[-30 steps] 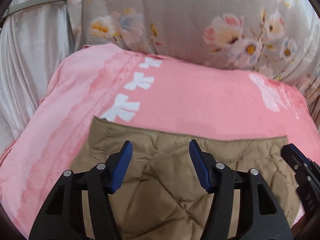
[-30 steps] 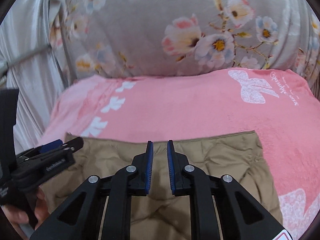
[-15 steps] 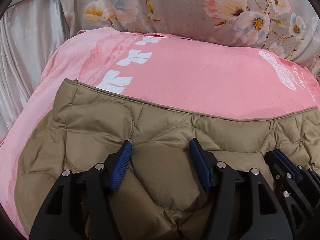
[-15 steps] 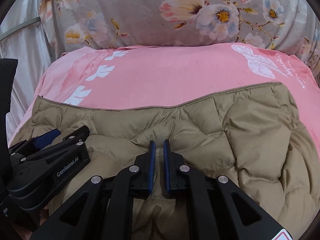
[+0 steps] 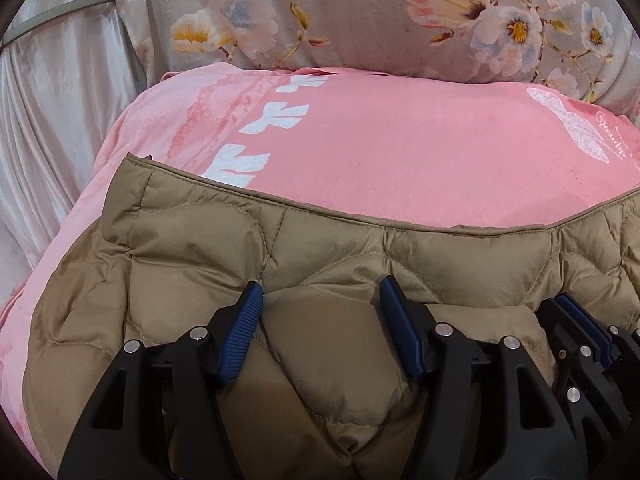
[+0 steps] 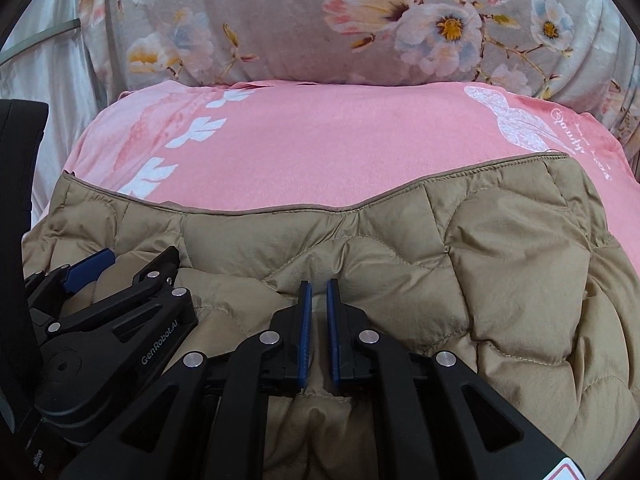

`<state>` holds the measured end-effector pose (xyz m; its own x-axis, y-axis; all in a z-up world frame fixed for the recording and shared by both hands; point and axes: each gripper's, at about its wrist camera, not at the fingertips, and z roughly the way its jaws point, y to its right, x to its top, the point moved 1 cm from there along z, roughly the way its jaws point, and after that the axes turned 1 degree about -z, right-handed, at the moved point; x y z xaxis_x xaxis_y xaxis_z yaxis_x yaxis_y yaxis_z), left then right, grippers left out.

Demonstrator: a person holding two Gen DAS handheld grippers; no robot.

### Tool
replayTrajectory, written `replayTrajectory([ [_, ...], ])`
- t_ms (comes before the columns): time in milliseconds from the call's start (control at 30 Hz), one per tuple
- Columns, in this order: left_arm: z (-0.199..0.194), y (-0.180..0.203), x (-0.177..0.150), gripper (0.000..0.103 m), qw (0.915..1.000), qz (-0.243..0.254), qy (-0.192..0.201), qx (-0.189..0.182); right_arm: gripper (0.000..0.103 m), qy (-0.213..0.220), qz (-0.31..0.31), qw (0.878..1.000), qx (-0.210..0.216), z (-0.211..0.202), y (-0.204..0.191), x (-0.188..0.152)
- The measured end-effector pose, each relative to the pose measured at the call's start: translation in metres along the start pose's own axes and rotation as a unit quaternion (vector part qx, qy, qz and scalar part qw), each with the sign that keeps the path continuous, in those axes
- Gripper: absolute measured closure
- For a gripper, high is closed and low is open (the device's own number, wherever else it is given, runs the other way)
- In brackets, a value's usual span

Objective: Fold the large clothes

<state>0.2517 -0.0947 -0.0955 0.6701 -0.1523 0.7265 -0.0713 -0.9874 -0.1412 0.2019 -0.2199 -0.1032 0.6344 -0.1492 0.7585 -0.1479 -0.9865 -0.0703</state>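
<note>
A tan quilted jacket point(image 5: 180, 260) lies across a pink blanket point(image 5: 400, 152), with its hemmed edge running side to side. My left gripper point(image 5: 320, 284) is shut on a thick puffed fold of the jacket that fills the gap between its blue pads. In the right wrist view the jacket point(image 6: 500, 260) spreads to the right. There my right gripper point(image 6: 319, 283) is shut on a thin fold of it, pads almost together. The two grippers sit side by side: the right gripper point(image 5: 576, 320) shows at the left view's edge, and the left gripper point(image 6: 120, 264) at the right view's edge.
A grey floral cushion point(image 5: 360, 12) stands behind the pink blanket point(image 6: 320, 152). Pale satin fabric point(image 5: 52, 100) hangs at the left. The blanket's bare pink surface stretches beyond the jacket's edge up to the cushion point(image 6: 280, 20).
Both grippers came down with the jacket, which went from hanging above the blanket to lying bunched on it. The right jaws narrowed onto the fold.
</note>
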Motion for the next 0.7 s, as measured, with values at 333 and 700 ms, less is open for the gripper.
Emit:
replayTrajectory([
  [333, 0.001, 0.0025, -0.0013, 0.044, 1.0, 0.005, 0.001, 0.008, 0.097, -0.003, -0.004, 1.0, -0.005, 0.0025, -0.0012, -0.0006],
  [700, 0.0023, 0.0022, -0.002, 0.043, 0.9999, 0.005, 0.002, 0.009, 0.097, -0.004, -0.004, 1.0, -0.004, 0.0041, -0.0006, -0.0011],
])
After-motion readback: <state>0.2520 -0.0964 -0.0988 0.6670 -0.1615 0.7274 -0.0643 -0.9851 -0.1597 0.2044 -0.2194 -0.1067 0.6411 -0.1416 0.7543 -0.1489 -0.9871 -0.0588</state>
